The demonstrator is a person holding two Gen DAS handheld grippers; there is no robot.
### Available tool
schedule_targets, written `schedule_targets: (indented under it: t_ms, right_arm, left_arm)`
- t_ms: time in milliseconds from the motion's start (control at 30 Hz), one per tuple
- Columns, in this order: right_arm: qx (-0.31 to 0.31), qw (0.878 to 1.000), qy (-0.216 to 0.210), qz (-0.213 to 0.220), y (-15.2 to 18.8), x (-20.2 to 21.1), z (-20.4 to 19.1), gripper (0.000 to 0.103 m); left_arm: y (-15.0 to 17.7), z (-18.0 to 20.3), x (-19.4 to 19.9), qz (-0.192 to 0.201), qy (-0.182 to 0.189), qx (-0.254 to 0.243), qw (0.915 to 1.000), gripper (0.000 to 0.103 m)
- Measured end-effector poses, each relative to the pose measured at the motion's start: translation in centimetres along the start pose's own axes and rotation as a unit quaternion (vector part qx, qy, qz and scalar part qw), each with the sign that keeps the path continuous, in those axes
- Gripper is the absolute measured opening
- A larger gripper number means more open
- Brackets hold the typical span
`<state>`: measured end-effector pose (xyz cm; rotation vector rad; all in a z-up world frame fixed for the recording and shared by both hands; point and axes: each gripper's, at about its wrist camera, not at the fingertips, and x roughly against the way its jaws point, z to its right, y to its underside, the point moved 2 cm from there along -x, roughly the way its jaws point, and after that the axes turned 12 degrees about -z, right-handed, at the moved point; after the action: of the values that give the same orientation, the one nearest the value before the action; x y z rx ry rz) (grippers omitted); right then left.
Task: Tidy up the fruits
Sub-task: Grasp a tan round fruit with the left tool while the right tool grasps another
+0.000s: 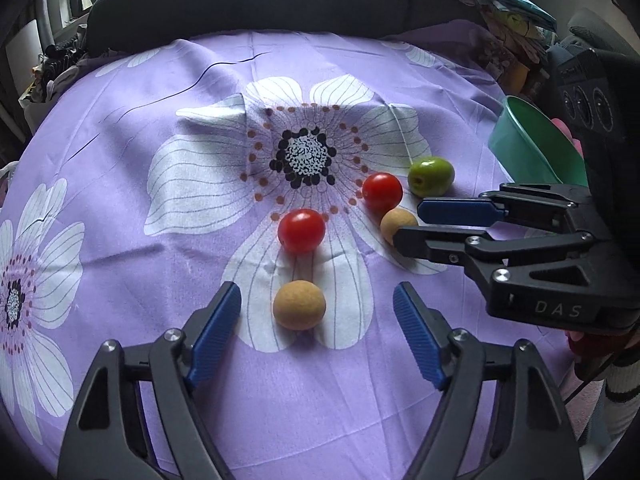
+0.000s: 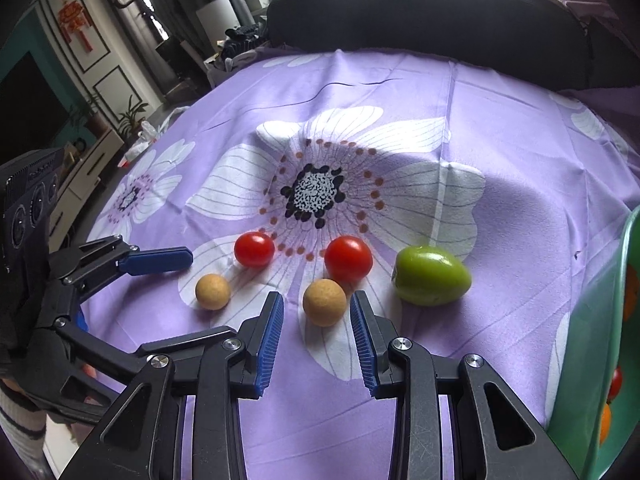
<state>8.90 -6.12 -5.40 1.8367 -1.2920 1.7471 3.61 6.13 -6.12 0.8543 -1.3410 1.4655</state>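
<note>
Left wrist view, and here we go: the left gripper (image 1: 317,312) stands open, its 2 blue pads on either side of a tan ball (image 1: 299,305) on the purple flowered cloth (image 1: 120,160), not touching it. No grip yet. Just beyond sits a red tomato (image 1: 301,231), and further right a second tomato (image 1: 382,191), a second tan ball (image 1: 398,225) and a green fruit (image 1: 431,177), all loose on the cloth. The right gripper (image 1: 408,224) comes in from the right edge of this view, its tips at that second tan ball, with the green bowl (image 1: 532,148) just behind it.

Over to the right wrist view: the right gripper's fingers (image 2: 270,340) stand narrowly apart, with a gap to the tan ball on each side. So it frames the ball and holds nothing. The 2 tomatoes sit behind, the green fruit to the right, near the bowl at the frame's edge. Inside that bowl, bits of red and orange show, so it looks as if some fruit is already in.

My read: partly done. 5 pieces remain on the cloth, and each gripper is lined up on a tan ball. Neither pick is made. What is left, I'd judge, is closing on these 2, carrying them to the bowl, then the tomatoes and the green fruit. Round pieces on soft cloth could roll if nudged.
</note>
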Motion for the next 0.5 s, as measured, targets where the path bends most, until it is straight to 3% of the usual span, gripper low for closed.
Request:
schedule_targets:
  t_ms: [300,500]
  right_arm:
    - [0.006,0.999,0.021,-0.03,-0.7,-1.8,0.2,0.035]
    - [0.017,0.999,0.025,-0.027,-0.9,-2.0,0.1,0.034]
  left_arm:
    - [-0.5,-0.5,-1.0,-0.013,0.0,0.011,0.9999,0.058]
    - [-0.7,-1.0,-1.0,-0.009,-0.002,0.02,0.9998,0.037]
